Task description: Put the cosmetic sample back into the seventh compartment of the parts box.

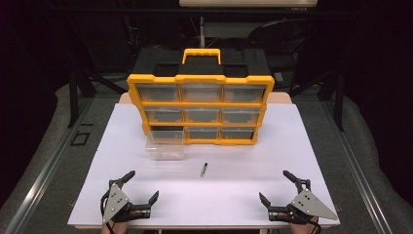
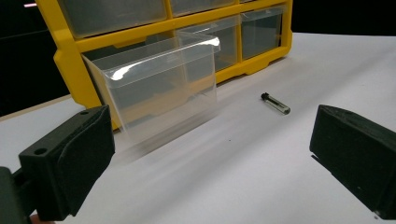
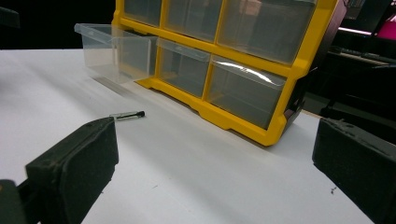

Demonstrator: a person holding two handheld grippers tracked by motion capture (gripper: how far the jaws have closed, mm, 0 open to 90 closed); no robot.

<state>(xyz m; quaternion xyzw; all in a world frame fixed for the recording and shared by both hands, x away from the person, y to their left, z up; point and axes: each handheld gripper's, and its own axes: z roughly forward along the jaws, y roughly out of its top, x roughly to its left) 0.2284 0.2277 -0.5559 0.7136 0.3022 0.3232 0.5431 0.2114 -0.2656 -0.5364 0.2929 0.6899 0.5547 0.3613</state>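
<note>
Near both wide-open grippers (image 1: 142,186) (image 1: 277,186), the small bit (image 1: 204,169) seemingly bears no legible writing.

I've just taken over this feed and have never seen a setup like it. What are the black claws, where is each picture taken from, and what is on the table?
There is no robot arm here: a person holds a two-jaw gripper in each hand. The high view looks down from above the person's side, with the left gripper and right gripper resting near the close edge of the white table. The other two pictures come from cameras riding on the grippers, looking out along their own black jaws, which stand wide apart.

On the table stands a yellow organizer with clear drawers. Its bottom-left clear drawer is pulled out toward the person. A small dark bit lies loose in front of the organizer. Both grippers are open and hold nothing.
</note>
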